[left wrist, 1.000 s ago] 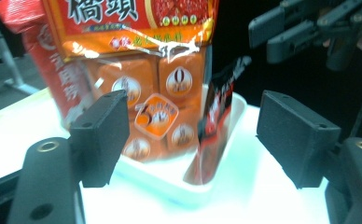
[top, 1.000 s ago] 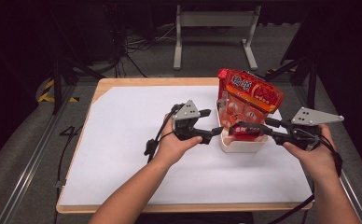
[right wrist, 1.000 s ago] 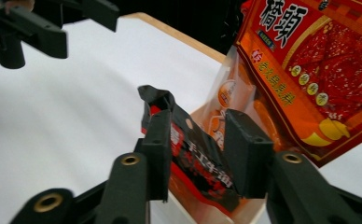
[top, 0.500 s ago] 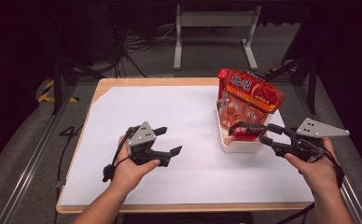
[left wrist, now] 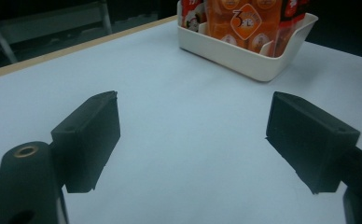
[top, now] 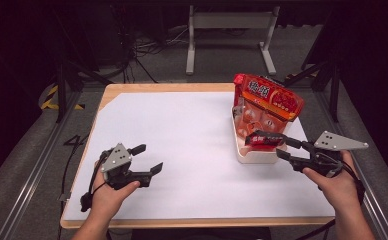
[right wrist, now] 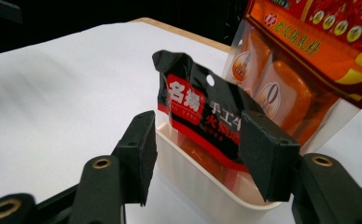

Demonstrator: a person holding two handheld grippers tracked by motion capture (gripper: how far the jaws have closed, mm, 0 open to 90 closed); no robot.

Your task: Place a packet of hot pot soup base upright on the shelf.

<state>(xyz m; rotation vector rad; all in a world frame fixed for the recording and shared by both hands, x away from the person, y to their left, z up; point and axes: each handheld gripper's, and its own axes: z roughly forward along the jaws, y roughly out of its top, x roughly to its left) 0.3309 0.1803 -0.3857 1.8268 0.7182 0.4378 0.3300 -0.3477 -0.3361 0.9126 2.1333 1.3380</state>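
Observation:
A white bin stands at the table's right side. A large red-orange snack bag stands upright in it. In front of that bag sits a small black-and-red packet, also inside the bin. My right gripper is open just right of the bin. In the right gripper view its jaws stand either side of the packet, in front of the bin's wall; I cannot tell if they touch it. My left gripper is open and empty near the front left, low over the sheet.
A white sheet covers the wooden table. In the left gripper view the bin with the orange bag lies far ahead. Dark floor, cables and a metal stand lie beyond the far edge.
My left gripper has pulled away from the bin to the front left of the table. The right gripper has stayed by the bin, shifting slightly toward the person.

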